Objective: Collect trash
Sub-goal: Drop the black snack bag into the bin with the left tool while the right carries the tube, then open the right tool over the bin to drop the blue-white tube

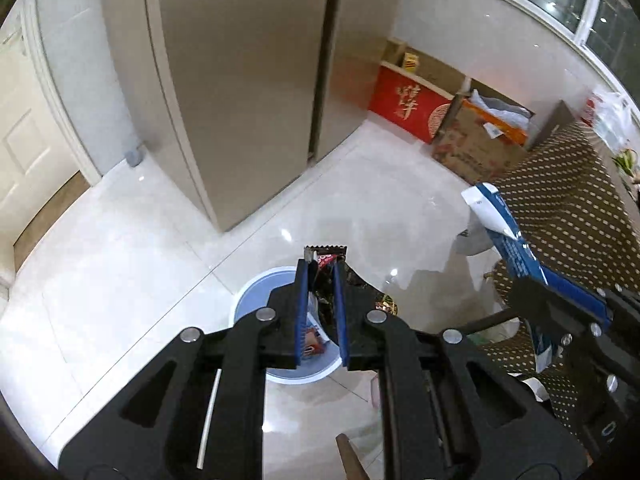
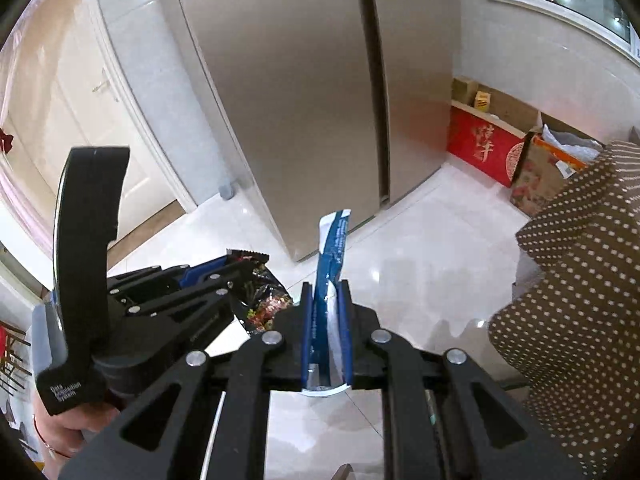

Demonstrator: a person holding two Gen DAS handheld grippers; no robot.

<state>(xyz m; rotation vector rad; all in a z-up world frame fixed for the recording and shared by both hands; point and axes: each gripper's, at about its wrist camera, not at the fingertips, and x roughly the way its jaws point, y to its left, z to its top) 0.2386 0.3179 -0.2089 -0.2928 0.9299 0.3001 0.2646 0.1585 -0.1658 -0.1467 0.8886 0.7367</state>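
My left gripper [image 1: 321,268] is shut on a dark snack wrapper [image 1: 326,264] with a red label, held right above a round light-blue trash bin [image 1: 256,292] on the floor. The bin holds some trash, including a red packet [image 1: 314,346]. My right gripper [image 2: 326,292] is shut on a blue and white wrapper [image 2: 332,240] that sticks up between its fingers. In the left wrist view that wrapper [image 1: 500,224] and the right gripper [image 1: 568,300] are to the right of the bin. In the right wrist view the left gripper [image 2: 240,264] with the dark wrapper [image 2: 264,300] is at the left.
A tall beige fridge [image 1: 240,80] stands ahead on the glossy white tile floor [image 1: 120,260]. A brown dotted tablecloth [image 1: 572,208] hangs at the right. A red box [image 1: 408,104] and cardboard boxes [image 1: 476,140] stand by the far wall. A white door [image 1: 28,140] is at the left.
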